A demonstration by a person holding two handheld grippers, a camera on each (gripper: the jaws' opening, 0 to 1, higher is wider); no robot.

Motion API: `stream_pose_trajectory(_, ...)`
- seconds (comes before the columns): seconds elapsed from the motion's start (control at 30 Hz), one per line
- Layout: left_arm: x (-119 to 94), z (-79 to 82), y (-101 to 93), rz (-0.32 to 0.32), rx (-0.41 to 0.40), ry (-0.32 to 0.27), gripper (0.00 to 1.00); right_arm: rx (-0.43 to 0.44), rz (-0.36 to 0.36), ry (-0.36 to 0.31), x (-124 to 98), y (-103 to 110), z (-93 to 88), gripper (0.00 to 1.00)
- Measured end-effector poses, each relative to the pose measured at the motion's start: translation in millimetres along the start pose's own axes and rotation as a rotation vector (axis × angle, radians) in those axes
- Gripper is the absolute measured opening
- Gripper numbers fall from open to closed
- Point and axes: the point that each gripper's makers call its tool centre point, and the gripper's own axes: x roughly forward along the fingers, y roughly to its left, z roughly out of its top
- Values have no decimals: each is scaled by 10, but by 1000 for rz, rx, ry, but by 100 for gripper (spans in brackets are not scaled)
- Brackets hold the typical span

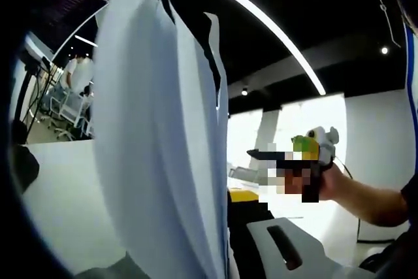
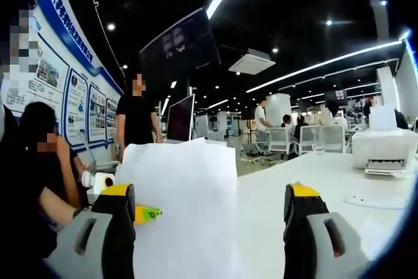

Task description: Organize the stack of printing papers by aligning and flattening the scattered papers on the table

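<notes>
In the left gripper view a stack of white printing papers (image 1: pixel 157 135) stands upright and edge-on, its sheets slightly fanned at the top. My left gripper (image 1: pixel 189 227) is shut on its lower part. One grey jaw with a yellow tip shows right of the stack and the other is mostly hidden. In the right gripper view the same papers (image 2: pixel 183 207) stand as a broad white sheet between the jaws of my right gripper (image 2: pixel 209 194), which is open, with the sheet close to its left jaw. A hand holds the right gripper (image 1: pixel 307 151) beyond the stack.
The white table (image 2: pixel 307 187) stretches ahead, with a white printer (image 2: pixel 385 145) at its far right. A seated person (image 2: pixel 32 181) is at the left beside a wall of posters. Another person (image 2: pixel 138 119) stands by a monitor (image 2: pixel 181 119). Chairs and several people are further back.
</notes>
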Motion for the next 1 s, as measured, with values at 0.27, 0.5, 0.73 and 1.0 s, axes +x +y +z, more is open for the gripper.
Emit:
stream_pose_trajectory(0.27,3,-3,3,-2,-5,0,6,-1,-32,7,-432,-72,218,90)
stream_pose_trajectory(0.5,6,0,12,1,-11,-4,6,-37,-129,-4,-1033,-255,367,90)
stream_pose_trajectory(0.73,0,-1,3,-3,-4,-3,6,-38,-185,-4,-1335,-390,415,90)
stream_pose_trajectory(1.0,1,4,-5,1,-6,-6,6,-30,-198,-80,-1663,-359,801,90)
